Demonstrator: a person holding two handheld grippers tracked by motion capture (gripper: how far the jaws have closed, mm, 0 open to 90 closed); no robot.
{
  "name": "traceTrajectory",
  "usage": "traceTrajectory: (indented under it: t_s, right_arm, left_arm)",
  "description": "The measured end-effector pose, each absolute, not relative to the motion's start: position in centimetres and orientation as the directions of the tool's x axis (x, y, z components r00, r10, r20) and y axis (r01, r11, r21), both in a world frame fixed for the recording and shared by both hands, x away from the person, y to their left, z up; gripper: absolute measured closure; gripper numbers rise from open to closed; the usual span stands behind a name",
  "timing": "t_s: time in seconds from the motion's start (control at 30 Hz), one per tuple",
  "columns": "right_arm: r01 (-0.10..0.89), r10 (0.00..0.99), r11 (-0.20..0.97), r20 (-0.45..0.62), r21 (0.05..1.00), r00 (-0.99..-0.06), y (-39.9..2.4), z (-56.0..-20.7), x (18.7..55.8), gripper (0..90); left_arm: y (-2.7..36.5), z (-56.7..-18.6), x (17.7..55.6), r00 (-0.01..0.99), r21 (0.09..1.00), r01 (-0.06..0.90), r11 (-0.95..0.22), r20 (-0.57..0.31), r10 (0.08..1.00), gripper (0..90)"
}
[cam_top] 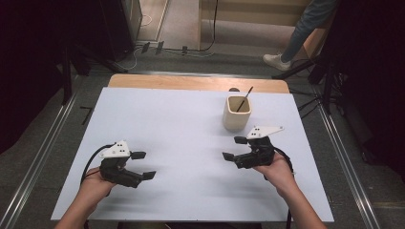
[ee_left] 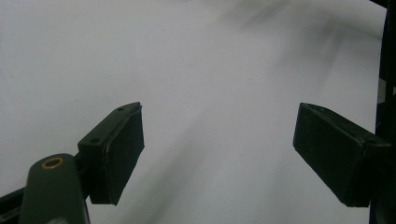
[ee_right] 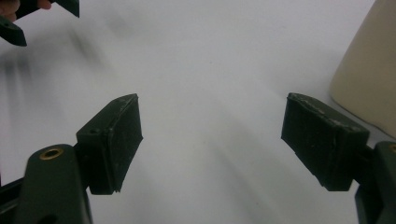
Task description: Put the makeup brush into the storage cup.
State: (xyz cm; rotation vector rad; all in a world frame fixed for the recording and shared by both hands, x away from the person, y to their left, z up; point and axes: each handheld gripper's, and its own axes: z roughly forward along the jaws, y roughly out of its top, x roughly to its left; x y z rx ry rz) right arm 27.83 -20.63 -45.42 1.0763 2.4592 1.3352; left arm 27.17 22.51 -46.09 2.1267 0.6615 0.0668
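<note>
I hold my left gripper in the lower left of the high view, low over the white table, its jaws spread wide with nothing between them. In the left gripper view the same gripper shows its two black pads far apart, with bare white tabletop in the gap.

My right gripper sits in the lower right of the high view, also over the table, jaws spread and empty, pointing toward the left of the frame. In the right gripper view it has both pads well apart over the white surface.

The nearest thing to my right gripper is a cream cup, standing upright in the upper right part of the table, just above that gripper in the high view and apart from it. A thin dark stick leans inside the cup, its upper end tilting toward the upper right. In the right gripper view the cup's side fills the right edge, near the right-hand pad but not touching it. The left gripper's jaw tips appear in the upper left corner of that view.

My left hand and right hand come in from the bottom edge.
</note>
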Motion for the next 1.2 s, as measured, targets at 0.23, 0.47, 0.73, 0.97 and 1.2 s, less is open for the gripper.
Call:
traceTrajectory:
  t_s: [0.23,0.47,0.73,0.97,1.2]
  right_arm:
    - [0.524,0.648,0.365,0.195,0.769,-0.737,-21.3,-45.7,26.9,21.2]
    - [0.524,0.647,0.37,0.192,0.767,-0.738,-22.0,-46.0,26.1,21.3]
    - [0.53,0.651,0.372,0.193,0.762,-0.734,-22.7,-46.6,25.4,21.7]
    - [0.539,0.656,0.371,0.197,0.756,-0.728,-23.2,-46.8,24.9,21.8]
    - [0.541,0.662,0.375,0.191,0.753,-0.725,-23.7,-46.9,24.5,21.8]
  left_arm:
    - [22.5,-46.1,27.2,0.857,0.767,0.433,-0.474,-0.187,0.48,16.7]
    - [22.5,-46.1,27.2,0.857,0.766,0.432,-0.476,-0.185,0.481,16.7]
    - [22.5,-46.1,27.2,0.858,0.768,0.431,-0.473,-0.185,0.48,16.7]
    - [22.6,-46.1,27.2,0.858,0.767,0.431,-0.476,-0.184,0.48,16.7]
    - [22.6,-46.2,27.2,0.858,0.769,0.43,-0.473,-0.186,0.479,16.7]
